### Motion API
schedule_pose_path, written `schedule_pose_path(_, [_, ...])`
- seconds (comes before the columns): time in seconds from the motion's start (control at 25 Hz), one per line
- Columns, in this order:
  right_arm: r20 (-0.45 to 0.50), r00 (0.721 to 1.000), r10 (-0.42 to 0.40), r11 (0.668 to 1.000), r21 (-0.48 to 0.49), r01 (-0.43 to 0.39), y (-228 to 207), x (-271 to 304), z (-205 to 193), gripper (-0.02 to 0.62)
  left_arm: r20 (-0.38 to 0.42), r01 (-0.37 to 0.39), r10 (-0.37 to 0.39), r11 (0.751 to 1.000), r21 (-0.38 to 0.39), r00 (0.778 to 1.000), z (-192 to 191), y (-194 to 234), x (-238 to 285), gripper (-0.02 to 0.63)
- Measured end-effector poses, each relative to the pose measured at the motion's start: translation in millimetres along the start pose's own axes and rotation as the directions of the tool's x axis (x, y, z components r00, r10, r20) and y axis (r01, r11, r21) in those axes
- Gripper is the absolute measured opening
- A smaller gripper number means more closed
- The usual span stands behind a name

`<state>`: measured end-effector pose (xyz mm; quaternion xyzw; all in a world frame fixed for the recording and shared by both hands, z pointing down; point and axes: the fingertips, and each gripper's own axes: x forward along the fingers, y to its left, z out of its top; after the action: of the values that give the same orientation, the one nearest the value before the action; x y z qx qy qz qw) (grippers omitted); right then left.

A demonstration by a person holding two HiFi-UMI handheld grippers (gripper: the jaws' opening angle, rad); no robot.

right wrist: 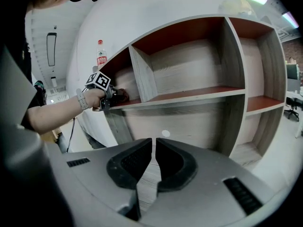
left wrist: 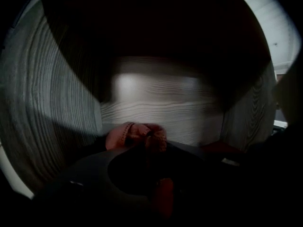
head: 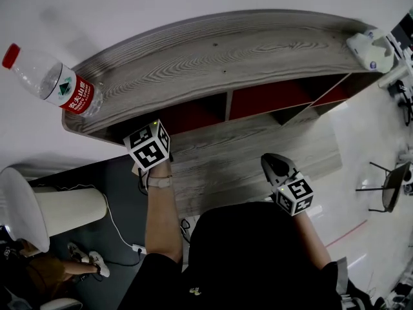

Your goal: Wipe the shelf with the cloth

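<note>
Evidently, the wiping is under way in one compartment only. The left gripper (left wrist: 150,148) is reached into the leftmost upper compartment (right wrist: 124,77) of the shelf (right wrist: 189,100), and its jaws are closed on a bunched pinkish cloth (left wrist: 127,133). The cloth is held low at the jaw tips, near the compartment's floor with the wood-grain back panel beyond it. Whether the cloth is actually pressed onto the board cannot be told, since that area lies in deep shadow.

The right gripper (right wrist: 154,146) is held back in front of the shelf, well apart from it. Its jaws are drawn almost together, with only a thin slit between the pads, and nothing is gripped between them.

No dust, smear or wet track can be made out on any board, so what has been cleaned cannot be read from the surfaces. Judged from where the cloth is, the middle and right compartments are taken to be left to do, as are the lower level and the top board. On that top board a water bottle (head: 51,80) is seen lying near the left end.
</note>
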<state>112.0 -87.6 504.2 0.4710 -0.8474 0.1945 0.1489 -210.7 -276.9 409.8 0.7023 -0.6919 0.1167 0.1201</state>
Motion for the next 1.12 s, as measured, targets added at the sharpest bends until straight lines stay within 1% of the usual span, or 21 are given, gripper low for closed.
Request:
schedule_pose_path(0.2, [0.010,0.999,-0.032,0.999,0.024,0.032,-10,-11,-4,0.018,-0.025,0.084,-0.084,0.996,0.015,0.996,2,-34,7,0.077])
schedule_pose_path(0.36, [0.018,0.998,-0.063,0.997,0.046,0.063,-19,-22,-8,0.018,-0.045,0.159,-0.158,0.986,0.042,0.986,3,-68,12,0.077])
schedule_pose_path(0.52, [0.028,0.994,-0.107,0.992,0.071,0.105,-29,-36,-12,0.018,-0.058,0.238,-0.235,0.969,0.062,0.970,5,-106,17,0.077])
schedule_pose_path(0.72, [0.035,0.985,-0.171,0.981,0.103,0.167,-44,-59,-21,0.018,-0.072,0.324,-0.319,0.942,0.082,0.945,7,-151,22,0.077])
schedule_pose_path(0.88, [0.035,0.976,-0.215,0.969,0.128,0.209,-50,-74,-23,0.018,-0.079,0.360,-0.354,0.928,0.091,0.932,6,-171,23,0.077])
schedule_pose_path(1.12, [0.039,0.974,-0.222,0.967,0.137,0.215,-50,-82,-30,0.018,-0.071,0.387,-0.382,0.918,0.088,0.922,6,-178,17,0.077])
